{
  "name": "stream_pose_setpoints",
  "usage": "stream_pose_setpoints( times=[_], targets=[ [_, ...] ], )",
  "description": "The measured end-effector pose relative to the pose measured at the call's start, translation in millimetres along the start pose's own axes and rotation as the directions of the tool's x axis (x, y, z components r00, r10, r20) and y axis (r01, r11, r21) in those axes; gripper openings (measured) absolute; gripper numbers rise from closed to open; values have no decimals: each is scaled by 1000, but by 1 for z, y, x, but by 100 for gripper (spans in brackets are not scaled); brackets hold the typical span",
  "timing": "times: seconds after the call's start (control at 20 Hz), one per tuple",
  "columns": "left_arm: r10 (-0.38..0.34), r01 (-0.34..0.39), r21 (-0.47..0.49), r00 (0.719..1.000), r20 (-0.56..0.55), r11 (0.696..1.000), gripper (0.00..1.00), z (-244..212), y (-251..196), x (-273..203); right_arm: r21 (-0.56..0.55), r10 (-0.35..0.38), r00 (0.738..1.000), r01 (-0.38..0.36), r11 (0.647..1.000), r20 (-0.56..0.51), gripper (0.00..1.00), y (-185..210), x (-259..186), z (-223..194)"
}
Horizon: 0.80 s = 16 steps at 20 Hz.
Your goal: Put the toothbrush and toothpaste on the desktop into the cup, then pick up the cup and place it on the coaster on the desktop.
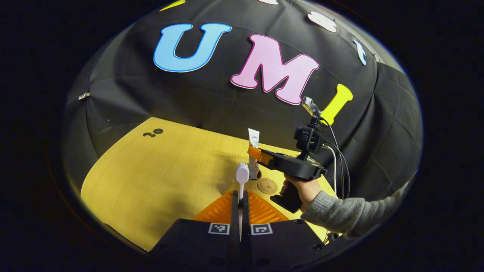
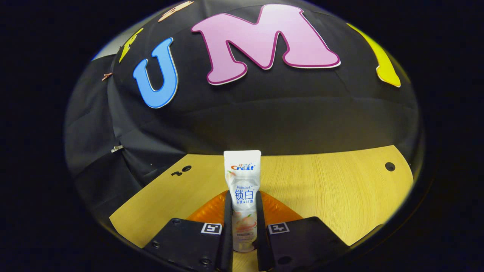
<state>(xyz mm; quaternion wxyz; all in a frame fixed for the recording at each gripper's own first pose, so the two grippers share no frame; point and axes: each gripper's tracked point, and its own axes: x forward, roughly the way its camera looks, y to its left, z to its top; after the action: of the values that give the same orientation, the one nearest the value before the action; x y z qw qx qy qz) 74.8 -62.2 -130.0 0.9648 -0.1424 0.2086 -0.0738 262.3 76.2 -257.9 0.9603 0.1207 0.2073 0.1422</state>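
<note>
Toothbrush [image 1: 242, 174] handle hidden between gripper fingers — toothpaste [image 2: 242, 196] base too.

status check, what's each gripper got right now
Left gripper shut on toothbrush. Right gripper shut on toothpaste, tube upright above the desktop. Coaster bare.

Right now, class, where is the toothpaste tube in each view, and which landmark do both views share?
Left gripper view: toothpaste tube upright right of centre, clamped in the right hand-held gripper, above the coaster.
Right gripper view: bottom centre, upright between this gripper's own fingers.
Shared landmark: the yellow wooden desktop.
</note>
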Motion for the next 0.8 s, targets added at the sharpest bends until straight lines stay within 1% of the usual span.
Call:
stream_pose_setpoints(
  times=[0.25, 0.3, 0.45, 0.5, 0.55, 0.65, 0.7, 0.75, 0.8],
  targets=[
    [12, -13, 20, 1000, 9, 1000, 6, 11, -1, -3, -19, -10, 997, 9, 1000, -73, 31, -5, 0, -22],
    [14, -14, 21, 1000, 13, 1000, 6, 12, -1, -3, -16, -6, 996, 5, 1000, -94, 32, -4, -2, -26],
    [11, -11, 22, 1000, 9, 1000, 6, 11, -4, -1, -24, 10, 994, -12, 1000, -108, 35, -3, -8, -28],
    [10, -11, 24, 1000, 9, 1000, 6, 11, -4, 0, -27, 11, 993, -14, 1000, -115, 30, -2, -9, -28],
    [9, -9, 25, 1000, 10, 1000, 6, 12, -6, -1, -28, 13, 992, -17, 999, -127, 37, -2, -11, -30],
    [4, -4, 27, 1000, 15, 1000, 6, 14, -7, -1, -41, 17, 988, -23, 999, -155, 40, -1, -17, -37],
    [2, -2, 29, 1000, 17, 1000, 6, 14, -7, 0, -57, 16, 986, -26, 998, -167, 35, -1, -18, -40],
    [-2, 1, 30, 1000, 16, 1000, 6, 15, -8, 0, -71, 14, 983, -27, 997, -182, 41, -1, -20, -45],
    [-4, 3, 31, 1000, 17, 1000, 6, 15, -9, 0, -79, 15, 979, -32, 996, -202, 36, -1, -22, -50]
  ],
)
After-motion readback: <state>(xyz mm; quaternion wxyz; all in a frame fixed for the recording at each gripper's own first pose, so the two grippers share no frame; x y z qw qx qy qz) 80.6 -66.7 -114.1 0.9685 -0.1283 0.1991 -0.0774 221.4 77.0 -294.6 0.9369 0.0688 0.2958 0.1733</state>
